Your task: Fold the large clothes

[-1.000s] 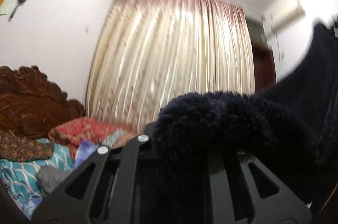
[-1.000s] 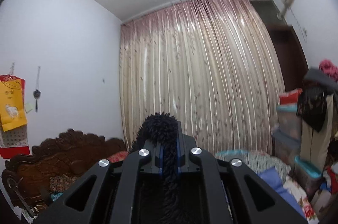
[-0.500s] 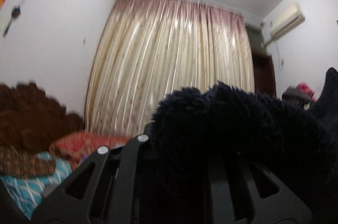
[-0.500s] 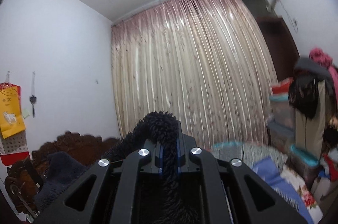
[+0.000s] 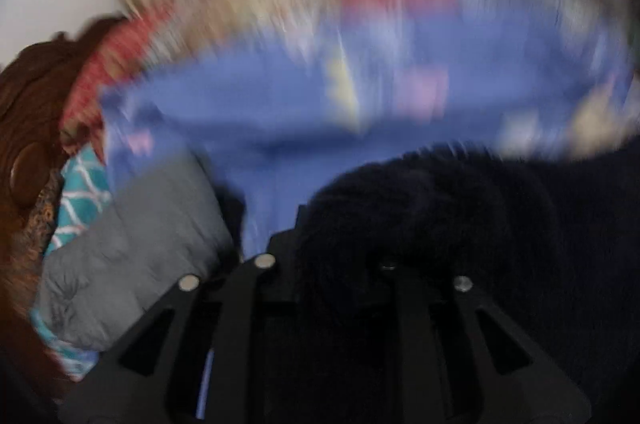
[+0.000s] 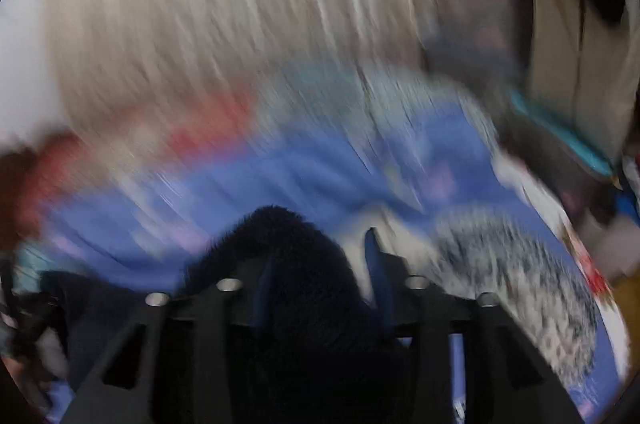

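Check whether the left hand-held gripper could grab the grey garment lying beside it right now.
Probably not. The left hand-held gripper is shut on the dark fuzzy garment, so it has no free grip, though the grey garment lies unobstructed to its left.

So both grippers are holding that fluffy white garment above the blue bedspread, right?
Not quite: the fluffy garment is dark navy, nearly black, not white, as the right wrist view shows. The rest stands: the left gripper and right gripper both have it, above the blue bedspread.
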The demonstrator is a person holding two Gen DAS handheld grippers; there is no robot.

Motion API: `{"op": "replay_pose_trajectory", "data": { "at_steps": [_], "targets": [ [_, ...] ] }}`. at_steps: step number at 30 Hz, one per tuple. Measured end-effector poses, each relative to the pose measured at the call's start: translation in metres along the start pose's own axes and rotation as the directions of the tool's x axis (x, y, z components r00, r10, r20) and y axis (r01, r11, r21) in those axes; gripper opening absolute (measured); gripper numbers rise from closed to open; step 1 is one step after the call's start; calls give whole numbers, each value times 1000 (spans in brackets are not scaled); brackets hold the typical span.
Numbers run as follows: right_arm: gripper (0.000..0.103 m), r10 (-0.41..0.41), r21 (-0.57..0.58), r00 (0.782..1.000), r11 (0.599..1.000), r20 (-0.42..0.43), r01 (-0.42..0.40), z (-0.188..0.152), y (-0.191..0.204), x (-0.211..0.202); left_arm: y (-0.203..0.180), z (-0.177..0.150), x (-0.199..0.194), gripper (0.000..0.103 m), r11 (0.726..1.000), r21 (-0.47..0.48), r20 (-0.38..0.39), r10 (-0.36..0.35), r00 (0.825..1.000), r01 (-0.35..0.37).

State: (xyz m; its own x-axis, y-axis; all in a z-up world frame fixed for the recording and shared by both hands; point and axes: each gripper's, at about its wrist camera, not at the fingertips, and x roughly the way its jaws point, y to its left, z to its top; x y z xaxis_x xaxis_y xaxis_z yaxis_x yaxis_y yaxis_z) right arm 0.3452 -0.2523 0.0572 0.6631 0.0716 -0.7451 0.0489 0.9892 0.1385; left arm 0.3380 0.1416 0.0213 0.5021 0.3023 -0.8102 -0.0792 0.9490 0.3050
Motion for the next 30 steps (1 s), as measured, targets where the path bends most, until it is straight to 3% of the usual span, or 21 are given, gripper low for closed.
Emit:
{"op": "replay_pose_trajectory", "data": {
  "at_steps": [1,4,8,9,11,14,17,19,22,23,24,25,26,27,28,29,30],
  "targets": [
    [67,15,13,999,1000,-44,-14,-22,-2,18,-11,-17,25,16,999,32,-31,-11,999,12],
    [67,97,-7,987,995,-129,-98,-76,-6,38,-19,-58,44,16,997,48,-34,-55,998,56],
    [67,290,-97,946,947,-144,-305,-110,13,28,-11,-102,3,18,992,62,122,-112,986,106],
    [67,332,-121,930,928,-160,-353,-111,21,28,-3,-108,-13,21,989,34,159,-147,976,143],
    [67,390,-148,902,896,-186,-418,-107,39,34,10,-118,-34,43,981,-8,203,-190,961,196],
    [66,427,-187,867,858,-258,-478,-94,66,50,19,-124,-44,55,962,-34,216,-258,942,271],
    [66,426,-207,816,823,-392,-529,-100,92,83,30,-121,-29,58,935,-96,137,-327,935,341],
    [67,393,-200,810,836,-435,-512,-103,100,101,30,-116,-26,58,908,-117,120,-389,913,402],
    [66,414,-188,773,813,-481,-552,-99,120,125,-3,-105,-22,58,890,-11,63,-454,889,455],
    [67,415,-211,770,799,-484,-563,-89,132,132,-18,-100,-14,58,877,15,30,-480,877,480],
    [66,417,-237,792,798,-446,-553,-70,142,137,-35,-93,-5,58,864,32,-5,-503,864,503],
    [66,439,-249,834,812,-335,-528,-39,149,139,-52,-81,7,58,856,46,-26,-514,857,515],
    [66,443,-236,881,850,-165,-471,-1,149,137,-77,-60,21,58,864,70,-16,-499,867,499],
    [66,395,-203,917,895,-49,-396,23,145,136,-90,-42,31,58,883,93,11,-462,887,459],
    [67,316,-118,948,943,32,-310,46,138,136,-104,-14,44,56,926,107,72,-371,926,363],
    [67,285,35,958,958,29,-286,65,127,140,-105,6,52,55,947,85,106,-319,942,311],
    [67,326,113,945,939,-4,-323,70,121,142,-102,27,58,55,960,51,142,-279,950,275]
  ]
}}
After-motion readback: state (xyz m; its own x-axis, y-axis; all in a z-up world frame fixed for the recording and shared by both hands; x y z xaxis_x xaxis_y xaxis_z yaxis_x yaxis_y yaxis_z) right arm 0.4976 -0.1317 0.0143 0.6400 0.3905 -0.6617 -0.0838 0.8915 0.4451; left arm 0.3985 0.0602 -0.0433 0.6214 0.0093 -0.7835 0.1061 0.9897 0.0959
